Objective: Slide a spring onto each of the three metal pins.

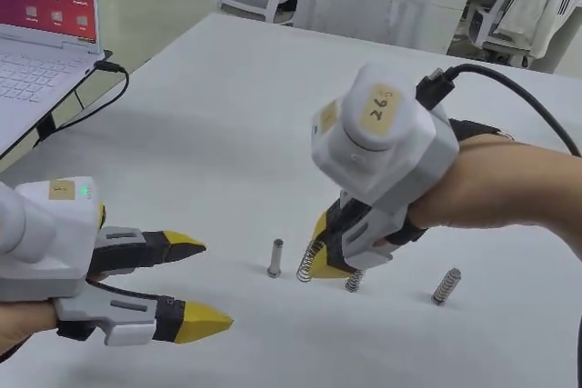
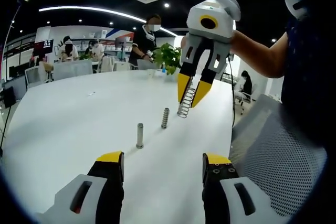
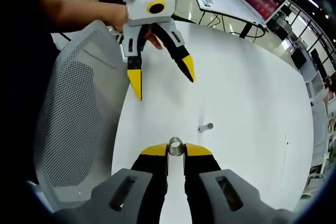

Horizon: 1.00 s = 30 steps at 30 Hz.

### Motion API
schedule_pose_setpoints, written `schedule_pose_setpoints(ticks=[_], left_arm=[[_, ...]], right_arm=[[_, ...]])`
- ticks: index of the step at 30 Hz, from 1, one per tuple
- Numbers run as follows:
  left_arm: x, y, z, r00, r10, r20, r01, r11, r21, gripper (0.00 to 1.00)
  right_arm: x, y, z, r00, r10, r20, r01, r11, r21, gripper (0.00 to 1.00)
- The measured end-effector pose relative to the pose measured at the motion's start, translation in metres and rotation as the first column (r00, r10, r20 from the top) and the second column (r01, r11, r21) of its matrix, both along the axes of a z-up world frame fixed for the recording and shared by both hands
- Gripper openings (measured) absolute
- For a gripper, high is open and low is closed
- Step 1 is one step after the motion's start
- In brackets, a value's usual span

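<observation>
A bare metal pin (image 1: 275, 258) stands upright on the white table (image 1: 227, 115). My right gripper (image 1: 320, 256) hovers just to its right, shut on a spring (image 1: 307, 263) that hangs tilted from its yellow tips. The right gripper view shows this spring (image 3: 176, 144) end-on between the closed jaws of the right gripper (image 3: 176, 151), with the pin (image 3: 205, 127) beyond. Two more springs (image 1: 354, 281) (image 1: 446, 285) stand upright further right, seemingly on pins. My left gripper (image 1: 207, 283) stands open and empty, left of the pin. From the left gripper (image 2: 163, 163), the pin (image 2: 140, 136) lies ahead.
An open laptop (image 1: 36, 34) with a cable sits at the table's far left edge. A mesh chair (image 3: 79, 108) stands close to the table's near side. Other desks, chairs and people are in the background.
</observation>
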State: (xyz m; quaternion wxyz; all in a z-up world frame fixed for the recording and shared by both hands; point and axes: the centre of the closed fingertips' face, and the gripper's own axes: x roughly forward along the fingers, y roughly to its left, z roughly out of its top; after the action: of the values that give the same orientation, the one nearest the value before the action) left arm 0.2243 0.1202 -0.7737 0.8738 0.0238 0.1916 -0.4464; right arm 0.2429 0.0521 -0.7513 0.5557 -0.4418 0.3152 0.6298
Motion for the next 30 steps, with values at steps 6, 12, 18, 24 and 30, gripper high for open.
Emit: schedule_pose_setpoints(ticks=[6,12,18,24,30], left_arm=[[-0.004,0.002,-0.002,1.000,0.017,0.001,-0.017,1.000,-0.002,0.57],[-0.009,0.002,-0.005,1.000,0.022,-0.001,-0.022,1.000,0.002,0.58],[-0.009,0.001,-0.005,1.000,0.026,0.000,-0.026,1.000,-0.001,0.58],[-0.009,0.000,-0.005,1.000,0.025,0.001,-0.025,1.000,-0.005,0.58],[-0.009,0.000,-0.005,1.000,0.028,0.001,-0.028,1.000,-0.008,0.59]], right_arm=[[0.009,0.004,-0.002,1.000,-0.014,0.007,0.014,1.000,0.004,0.08],[0.021,0.007,-0.004,0.999,-0.030,0.018,0.030,1.000,-0.002,0.08],[0.028,0.014,-0.005,0.999,-0.033,0.018,0.033,0.999,-0.006,0.08],[0.040,0.021,-0.005,0.999,-0.044,0.025,0.045,0.999,-0.007,0.08],[0.050,0.029,-0.009,0.998,-0.052,0.019,0.052,0.999,-0.006,0.08]])
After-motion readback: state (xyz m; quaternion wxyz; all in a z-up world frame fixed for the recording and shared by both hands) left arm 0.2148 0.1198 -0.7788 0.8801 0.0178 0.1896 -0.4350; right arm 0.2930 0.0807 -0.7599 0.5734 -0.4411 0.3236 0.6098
